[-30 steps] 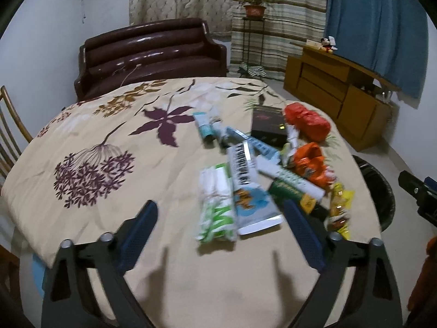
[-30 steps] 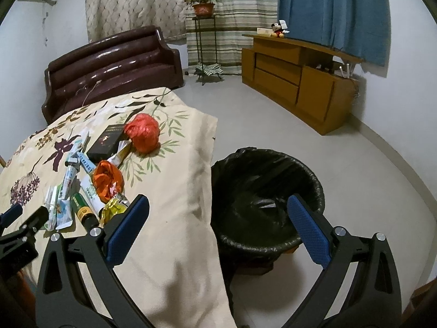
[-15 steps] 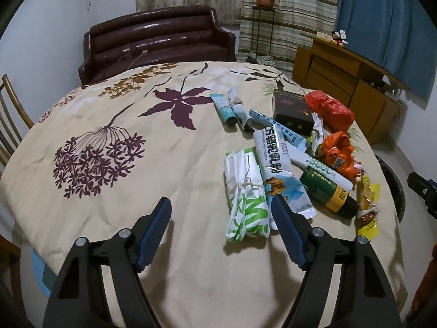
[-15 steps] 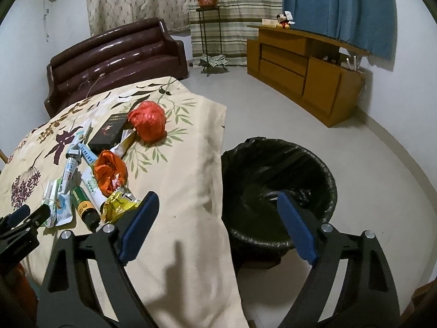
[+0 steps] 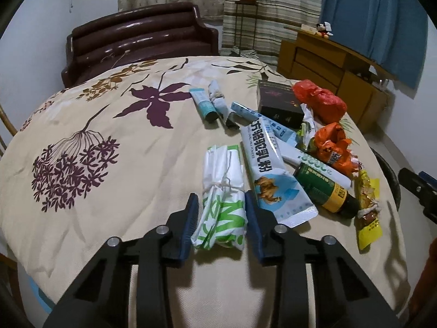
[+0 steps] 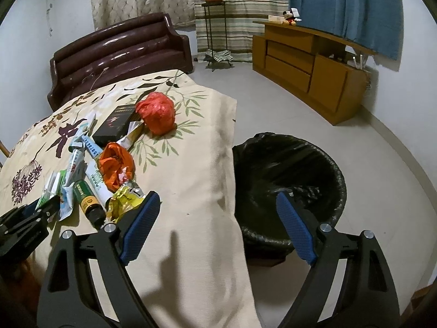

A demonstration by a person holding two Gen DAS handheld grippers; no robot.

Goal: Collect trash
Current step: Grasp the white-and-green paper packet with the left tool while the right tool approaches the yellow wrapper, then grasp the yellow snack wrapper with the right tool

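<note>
A pile of trash lies on the floral tablecloth (image 5: pixel 109 142). My left gripper (image 5: pixel 221 218) has closed around a green-and-white tied wrapper bundle (image 5: pixel 222 191), its pads touching both sides. Beside it lie a blue-white milk powder pouch (image 5: pixel 269 169), a green bottle (image 5: pixel 325 188), a yellow snack packet (image 5: pixel 367 210), orange bags (image 5: pixel 331 147) and a black box (image 5: pixel 278 102). My right gripper (image 6: pixel 218 227) is open and empty, over the table's edge beside the black bin (image 6: pixel 289 180).
A brown sofa (image 5: pixel 136 38) stands behind the table. A wooden cabinet (image 6: pixel 311 65) stands along the right wall. A plant stand (image 6: pixel 213 13) is by the curtains. A chair back (image 5: pixel 6 134) shows at the left edge.
My left gripper moved forward to the green-and-white bundle and closed its jaws onto it. My right gripper drifted slightly left toward the table edge, still open.
</note>
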